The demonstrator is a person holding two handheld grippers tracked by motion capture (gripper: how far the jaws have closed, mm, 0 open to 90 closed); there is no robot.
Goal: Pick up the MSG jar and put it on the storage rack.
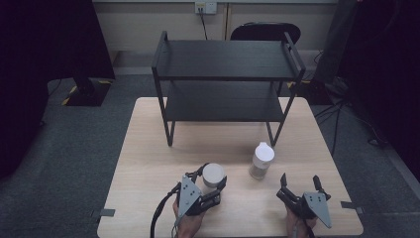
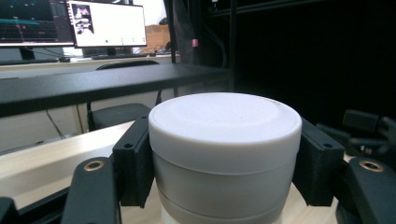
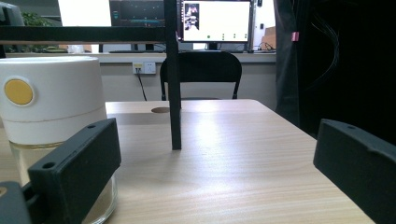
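Gripping white-lidded jar point(image 2: 224, 154), contents unseen

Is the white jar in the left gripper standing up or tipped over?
Upright: the round white lidded jar has its flat lid facing up, squeezed between the left gripper's black fingers.

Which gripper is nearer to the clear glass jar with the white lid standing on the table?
Right. The right gripper, fingers open, sits just right of the clear glass jar with the white lid. The left gripper is farther left, shut on a white round container.

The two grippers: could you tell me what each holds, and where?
Left gripper clamps the white jar by its sides, just under the lid; right gripper holds nothing.
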